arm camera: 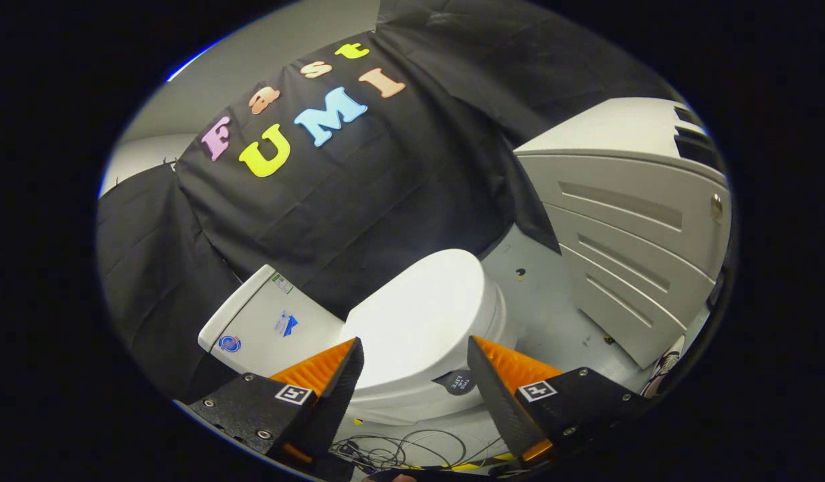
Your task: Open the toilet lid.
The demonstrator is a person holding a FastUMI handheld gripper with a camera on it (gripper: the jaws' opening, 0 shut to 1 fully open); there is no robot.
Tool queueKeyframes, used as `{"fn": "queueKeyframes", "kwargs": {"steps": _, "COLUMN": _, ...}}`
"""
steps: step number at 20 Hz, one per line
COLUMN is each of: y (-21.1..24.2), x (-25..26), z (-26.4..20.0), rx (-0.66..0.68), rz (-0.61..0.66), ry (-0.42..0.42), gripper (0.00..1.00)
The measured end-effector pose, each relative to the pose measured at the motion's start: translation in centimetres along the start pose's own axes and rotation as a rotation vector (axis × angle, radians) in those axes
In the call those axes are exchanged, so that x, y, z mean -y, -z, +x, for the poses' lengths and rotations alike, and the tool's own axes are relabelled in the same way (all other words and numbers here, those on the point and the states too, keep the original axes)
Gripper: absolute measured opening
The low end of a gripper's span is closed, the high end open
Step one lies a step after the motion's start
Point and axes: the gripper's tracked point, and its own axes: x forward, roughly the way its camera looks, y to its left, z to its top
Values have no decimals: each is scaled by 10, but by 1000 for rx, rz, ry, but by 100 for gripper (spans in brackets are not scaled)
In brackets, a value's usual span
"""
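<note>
Just ahead of the tongs (415, 351), framed in the gap between their two fingers, sits the toilet lid (422, 314), lying flat and shut on the toilet bowl (412, 402); its near rim is close to the fingertips, though whether anything touches cannot be told. The tongs stand wide open and hold nothing. Behind the lid, to one side, is the white tank (265, 321) with a few stickers on it, backed against the black cloth wall (358, 201). On the other side a pale grey floor (553, 314) runs to a light cabinet with slanted slats (626, 234). Below the bowl, near the fingers, a tangle of thin cables (392, 452) lies on the floor. By my judgement the task is at its approach step: the lid is not yet lifted and no grip is made. The next move calls for bringing one finger under the front lip of the lid, or closing both on that edge, then swinging it up and back toward the tank without letting it slip off.
</note>
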Motion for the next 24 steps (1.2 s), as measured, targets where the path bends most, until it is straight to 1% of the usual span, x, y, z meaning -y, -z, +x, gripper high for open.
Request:
{"fn": "queueKeyframes", "kwargs": {"steps": 4, "y": 16, "x": 25, "z": 15, "rx": -18, "rz": 58, "ry": 59, "gripper": 96}}
{"fn": "queueKeyframes", "kwargs": {"steps": 7, "y": 32, "x": 34, "z": 24, "rx": -40, "rz": 131, "ry": 60, "gripper": 96}}
{"fn": "queueKeyframes", "kwargs": {"steps": 10, "y": 53, "x": 38, "z": 34, "rx": -55, "rz": 235, "ry": 37, "gripper": 95}}
{"fn": "queueKeyframes", "kwargs": {"steps": 11, "y": 60, "x": 41, "z": 39, "rx": -63, "rz": 265, "ry": 41, "gripper": 94}}
{"fn": "queueKeyframes", "kwargs": {"steps": 14, "y": 85, "x": 58, "z": 51, "rx": -88, "rz": 293, "ry": 90, "gripper": 94}}
{"fn": "queueKeyframes", "kwargs": {"steps": 16, "y": 87, "x": 61, "z": 55, "rx": -86, "rz": 355, "ry": 81, "gripper": 92}}
{"fn": "queueKeyframes", "kwargs": {"steps": 18, "y": 88, "x": 71, "z": 61, "rx": -67, "rz": 434, "ry": 93, "gripper": 92}}
{"fn": "queueKeyframes", "kwargs": {"steps": 19, "y": 88, "x": 74, "z": 65, "rx": -51, "rz": 477, "ry": 94, "gripper": 88}}
{"fn": "queueKeyframes", "kwargs": {"steps": 20, "y": 92, "x": 72, "z": 69, "rx": -44, "rz": 503, "ry": 90, "gripper": 86}}
{"fn": "queueKeyframes", "kwargs": {"steps": 21, "y": 99, "x": 73, "z": 75, "rx": -43, "rz": 507, "ry": 89, "gripper": 80}}
{"fn": "queueKeyframes", "kwargs": {"steps": 22, "y": 110, "x": 73, "z": 80, "rx": -56, "rz": 519, "ry": 97, "gripper": 75}}
{"fn": "queueKeyframes", "kwargs": {"steps": 23, "y": 111, "x": 74, "z": 83, "rx": -57, "rz": 543, "ry": 90, "gripper": 64}}
{"fn": "queueKeyframes", "kwargs": {"steps": 24, "y": 108, "x": 73, "z": 83, "rx": -51, "rz": 569, "ry": 74, "gripper": 64}}
